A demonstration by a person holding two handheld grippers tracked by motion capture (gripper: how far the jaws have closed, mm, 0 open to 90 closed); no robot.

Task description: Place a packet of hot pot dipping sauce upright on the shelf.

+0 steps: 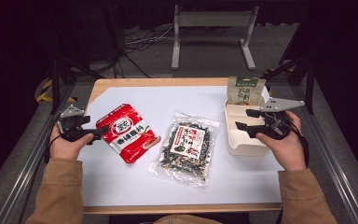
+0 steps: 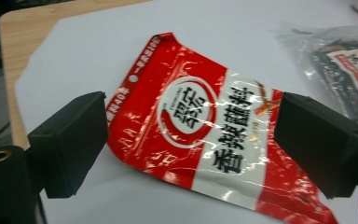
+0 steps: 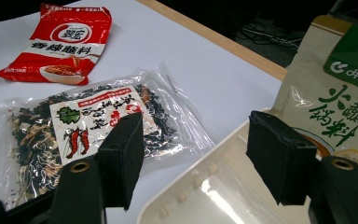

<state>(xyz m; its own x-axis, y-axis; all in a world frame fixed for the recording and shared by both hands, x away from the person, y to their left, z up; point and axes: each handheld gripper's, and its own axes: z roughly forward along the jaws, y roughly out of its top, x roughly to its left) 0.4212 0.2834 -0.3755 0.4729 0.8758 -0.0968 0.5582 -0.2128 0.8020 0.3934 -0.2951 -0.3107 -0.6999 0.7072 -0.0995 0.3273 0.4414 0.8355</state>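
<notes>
A white sheet (image 1: 135, 186) is spread over a wooden table (image 1: 107, 84), and three packets and a tray are laid on it. A red packet (image 1: 127, 132) lies flat at the left of the sheet. A clear bag (image 1: 186, 148) of dark dried pieces, with a printed label, lies flat near the middle, just beside the red packet and apart from it. A cream tray (image 1: 242, 140) with compartments is set at the right, and a beige-and-green pouch (image 1: 245, 90) is propped at its far end, leaning on the rim.

The left gripper (image 1: 103, 129) is held in the left hand (image 1: 67, 142) at the left edge of the sheet, pointed toward the red packet. In the left gripper view its jaws are seen wide apart, with the red packet (image 2: 205, 135) lying between and beyond them on the sheet; nothing is gripped. An edge of the clear bag (image 2: 340, 65) is seen at the far right of that view.

The right gripper (image 1: 243, 118) is held in the right hand (image 1: 284, 144) over the tray, with its grey plate uppermost. In the right gripper view its jaws are spread wide and nothing is held; one jaw is seen in front of the clear bag (image 3: 51, 135) and the other above the tray (image 3: 205, 196). The pouch (image 3: 340, 98) stands just behind the tray, and the red packet (image 3: 60, 44) lies farther off.
</notes>
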